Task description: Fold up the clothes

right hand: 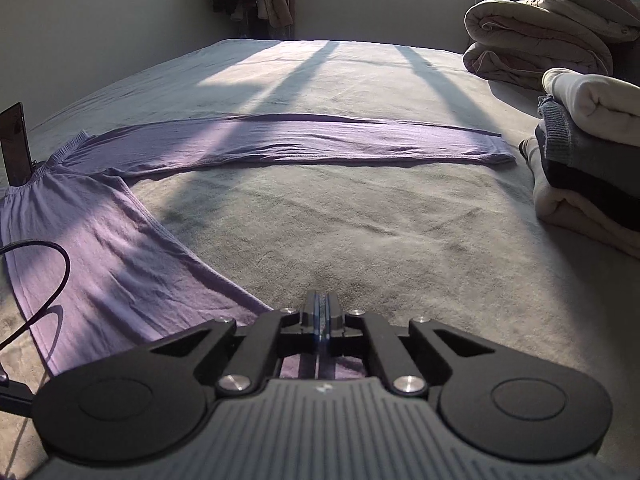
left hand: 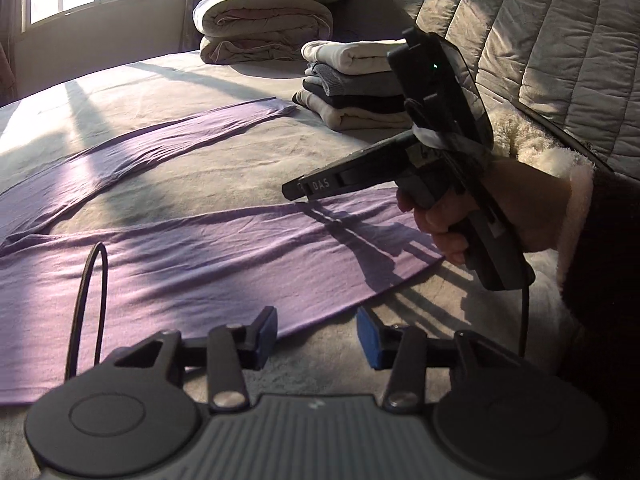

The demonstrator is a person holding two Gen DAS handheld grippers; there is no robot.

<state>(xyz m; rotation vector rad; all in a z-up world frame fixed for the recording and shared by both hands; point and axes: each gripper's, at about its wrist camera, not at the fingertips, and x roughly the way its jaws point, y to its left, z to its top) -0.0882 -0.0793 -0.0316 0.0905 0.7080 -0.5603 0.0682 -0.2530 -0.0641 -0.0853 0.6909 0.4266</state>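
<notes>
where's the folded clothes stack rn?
The folded clothes stack sits on the bed at the right edge of the right wrist view, beyond the purple pants leg end, before the rolled duvet.

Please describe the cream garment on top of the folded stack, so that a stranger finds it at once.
On the bed, near the quilted headboard, stands a stack of folded clothes. The cream garment is its top layer, lighter than the grey and black pieces beneath.

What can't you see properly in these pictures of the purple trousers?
- Right wrist view: the right gripper is shut, but its own body hides any fabric pinched.
- Both views: the purple trousers are cut off by the left edge.
- Left wrist view: the folded stack is partly hidden by the handheld device.
</notes>
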